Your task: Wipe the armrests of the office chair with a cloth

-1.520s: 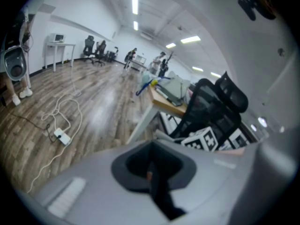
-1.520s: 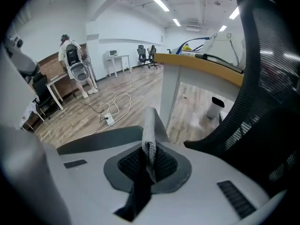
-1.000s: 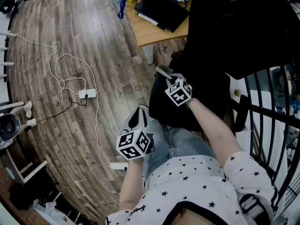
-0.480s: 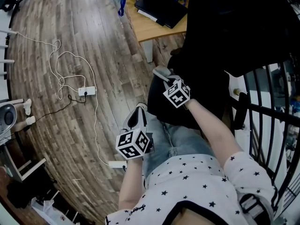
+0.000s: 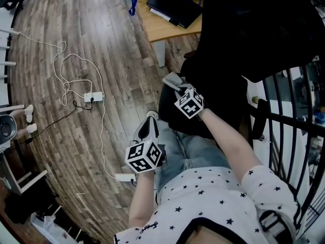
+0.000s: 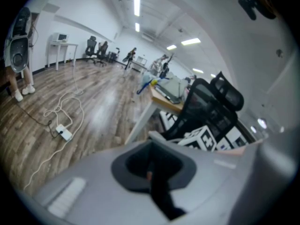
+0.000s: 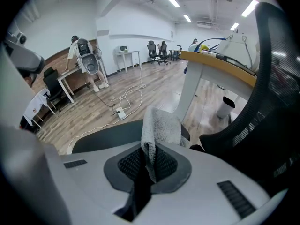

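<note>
You had the right gripper [image 5: 177,85] clamped on the cloth [image 7: 158,121] at the left armrest [image 7: 105,136], left gripper [image 5: 148,127] closed empty, so pressing the cloth flat lengthwise would have wiped best

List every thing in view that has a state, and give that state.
Left gripper: shut, nothing between the jaws.
Right gripper: shut on the cloth.
Cloth: folded, pinched at one end, sticking out over the armrest.
Armrest: under the cloth; contact cannot be told.
Office chair: upright, nobody seated.
Laptop: closed.
Power strip: cords plugged in.
</note>
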The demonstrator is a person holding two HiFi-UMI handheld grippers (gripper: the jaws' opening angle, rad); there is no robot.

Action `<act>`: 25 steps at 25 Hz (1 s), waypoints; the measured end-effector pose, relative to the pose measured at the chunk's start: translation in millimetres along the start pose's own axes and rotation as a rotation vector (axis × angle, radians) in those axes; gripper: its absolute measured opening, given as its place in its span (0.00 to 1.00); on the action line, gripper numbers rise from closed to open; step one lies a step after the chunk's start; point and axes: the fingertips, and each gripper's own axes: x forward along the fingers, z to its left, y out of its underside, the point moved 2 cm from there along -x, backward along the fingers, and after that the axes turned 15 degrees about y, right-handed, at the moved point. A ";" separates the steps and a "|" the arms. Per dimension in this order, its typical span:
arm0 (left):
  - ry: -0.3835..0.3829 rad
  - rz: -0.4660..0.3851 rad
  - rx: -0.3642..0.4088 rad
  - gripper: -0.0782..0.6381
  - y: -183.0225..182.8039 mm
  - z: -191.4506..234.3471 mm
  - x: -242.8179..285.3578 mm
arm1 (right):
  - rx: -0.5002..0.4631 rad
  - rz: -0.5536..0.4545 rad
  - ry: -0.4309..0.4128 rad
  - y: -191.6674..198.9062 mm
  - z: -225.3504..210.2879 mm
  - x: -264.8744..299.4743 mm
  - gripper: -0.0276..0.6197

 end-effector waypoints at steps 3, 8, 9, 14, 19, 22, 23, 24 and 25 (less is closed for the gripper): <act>-0.004 -0.002 -0.001 0.12 2.1 -0.5 -1.2 | -0.007 -0.005 -0.013 1.5 6.2 -2.1 0.08; -0.007 -0.010 -0.007 0.12 5.3 -4.8 -5.1 | -0.018 -0.008 -0.039 5.7 19.3 -9.7 0.08; -0.007 -0.011 -0.008 0.12 6.3 -5.5 -5.6 | -0.020 -0.009 -0.044 6.5 22.1 -11.1 0.08; -0.009 -0.016 -0.010 0.12 10.6 -6.6 -6.9 | -0.031 -0.014 -0.070 10.2 36.2 -16.1 0.08; -0.014 -0.022 -0.013 0.12 13.4 -8.9 -10.0 | -0.039 -0.019 -0.091 14.5 49.4 -23.9 0.08; -0.021 -0.026 -0.017 0.12 18.0 -8.3 -12.2 | -0.042 -0.023 -0.105 17.8 57.8 -27.8 0.08; -0.024 -0.027 -0.020 0.12 20.2 -8.2 -12.9 | -0.045 -0.025 -0.111 19.4 60.7 -29.1 0.08; -0.027 -0.029 -0.022 0.12 22.1 -8.3 -13.7 | -0.049 -0.026 -0.117 21.1 63.8 -30.5 0.08; -0.029 -0.031 -0.023 0.12 23.3 -8.6 -14.7 | -0.053 -0.028 -0.123 22.4 66.8 -32.0 0.08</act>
